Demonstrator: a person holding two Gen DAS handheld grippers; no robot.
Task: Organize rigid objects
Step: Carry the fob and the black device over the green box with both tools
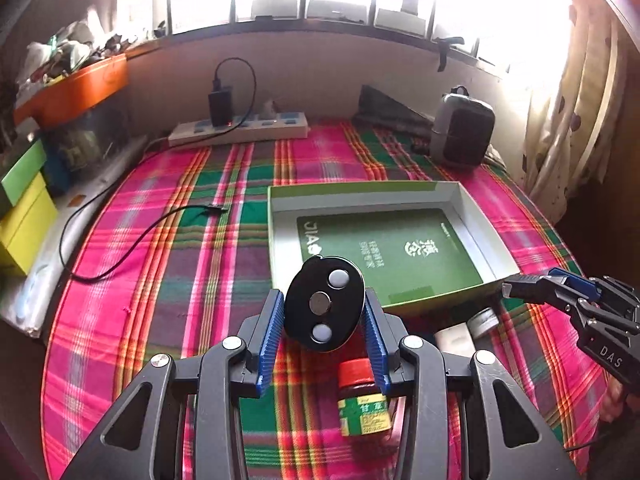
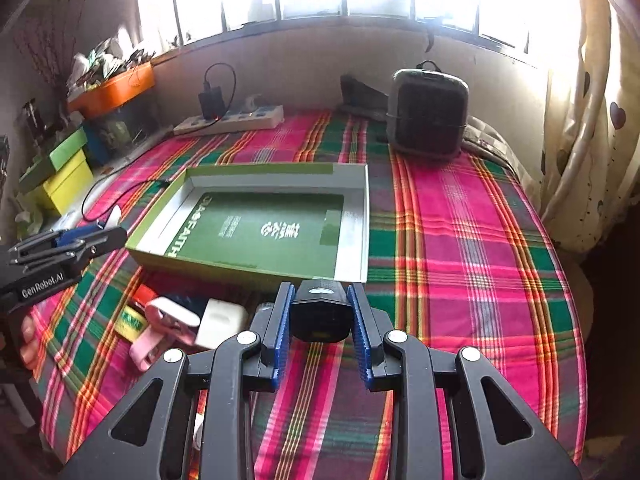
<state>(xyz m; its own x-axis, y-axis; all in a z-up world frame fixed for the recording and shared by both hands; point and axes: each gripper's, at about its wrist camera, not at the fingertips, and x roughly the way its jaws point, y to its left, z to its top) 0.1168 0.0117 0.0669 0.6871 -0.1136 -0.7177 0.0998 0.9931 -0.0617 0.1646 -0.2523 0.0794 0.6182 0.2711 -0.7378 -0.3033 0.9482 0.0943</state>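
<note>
Left tool [image 1: 324,312] clamps black oval disc [image 1: 325,303], upright

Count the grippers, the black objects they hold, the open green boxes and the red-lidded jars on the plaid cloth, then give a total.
Grippers: 2 (left gripper, right gripper)
Black objects held: 2 (black oval device, black block)
Open boxes: 1 (green box)
Jars: 1 (red-lidded jar)
Total: 6

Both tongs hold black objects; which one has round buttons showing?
The black oval device in the left tongs: two pale buttons, one grey. The right tongs clamp a boxier black block.
</note>
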